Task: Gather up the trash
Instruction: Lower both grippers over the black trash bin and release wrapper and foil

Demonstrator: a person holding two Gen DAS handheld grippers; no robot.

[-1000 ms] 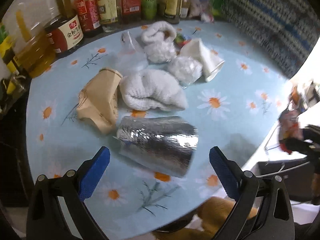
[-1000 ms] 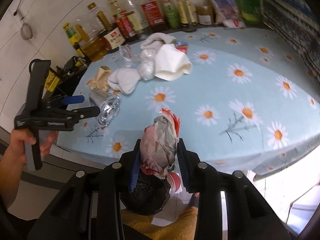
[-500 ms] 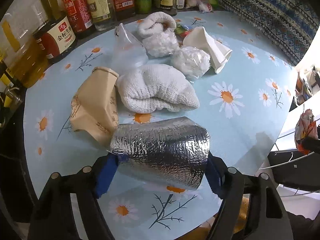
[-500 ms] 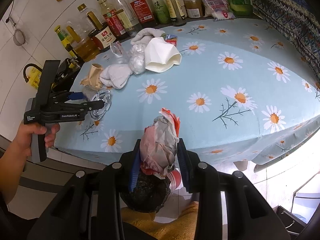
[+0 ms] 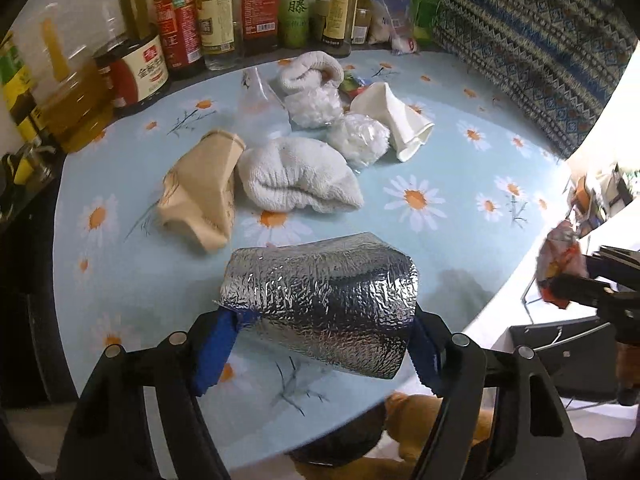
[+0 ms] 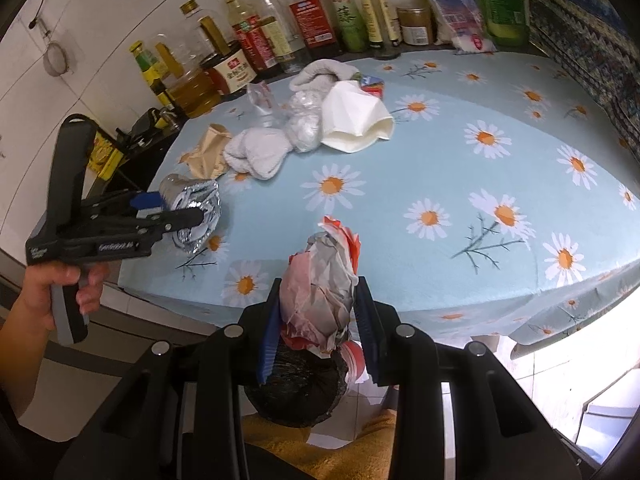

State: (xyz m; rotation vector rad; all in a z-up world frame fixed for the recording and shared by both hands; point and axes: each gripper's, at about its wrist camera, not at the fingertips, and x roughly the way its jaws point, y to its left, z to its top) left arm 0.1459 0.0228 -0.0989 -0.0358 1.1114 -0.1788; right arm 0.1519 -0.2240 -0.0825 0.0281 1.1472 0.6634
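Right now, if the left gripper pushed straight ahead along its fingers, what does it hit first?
The left gripper is already shut on the crumpled silver foil cup, so that leads. Beyond it, likely the daisy-print blue tablecloth, then the rolled white towel, though depth is hard to judge.

- The foil cup [image 5: 320,300] sits low in the left wrist frame, between the left gripper [image 5: 320,354] pads.
- The paper bag [image 5: 200,196] lies above it to the left, touching the folded towel [image 5: 298,178] at its right.
- Bottles [image 5: 256,8] line the top edge.
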